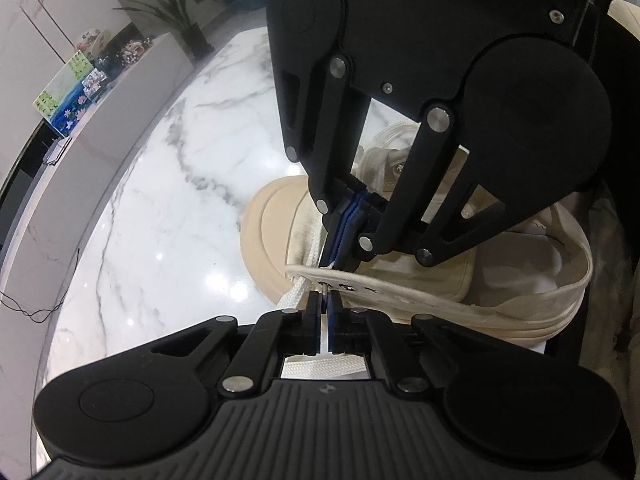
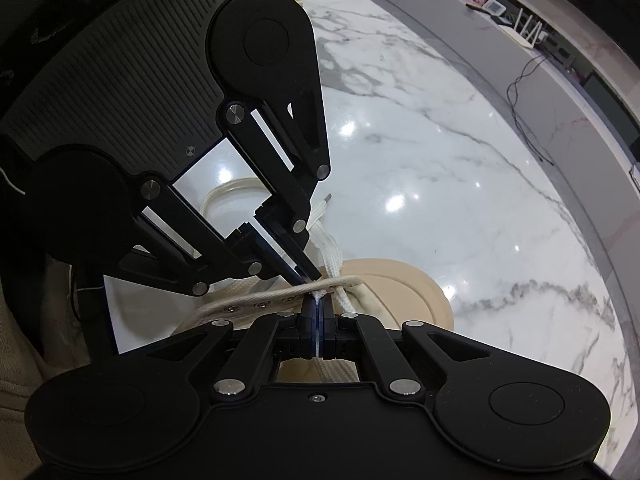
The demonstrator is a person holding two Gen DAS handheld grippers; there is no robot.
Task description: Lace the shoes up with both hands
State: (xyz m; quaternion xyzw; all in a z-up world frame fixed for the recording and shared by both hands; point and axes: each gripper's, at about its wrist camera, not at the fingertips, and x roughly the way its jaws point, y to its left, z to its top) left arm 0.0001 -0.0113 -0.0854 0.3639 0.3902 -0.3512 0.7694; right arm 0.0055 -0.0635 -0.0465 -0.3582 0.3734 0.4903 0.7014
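Note:
A beige canvas shoe lies on the marble table with its rubber toe cap towards the left. Its eyelet strip runs across the middle of the left wrist view. My left gripper is shut on the tip of the white lace at the outer side of the strip. My right gripper comes down from above, shut on the same lace just inside the strip. The right wrist view has the right gripper pinching white lace at the strip, the left gripper opposite. A loose lace end trails behind.
A grey ledge borders the table, carrying coloured boxes and a potted plant. A thin black cable lies near the table's rim. In the right wrist view a cable and a white router sit on the ledge.

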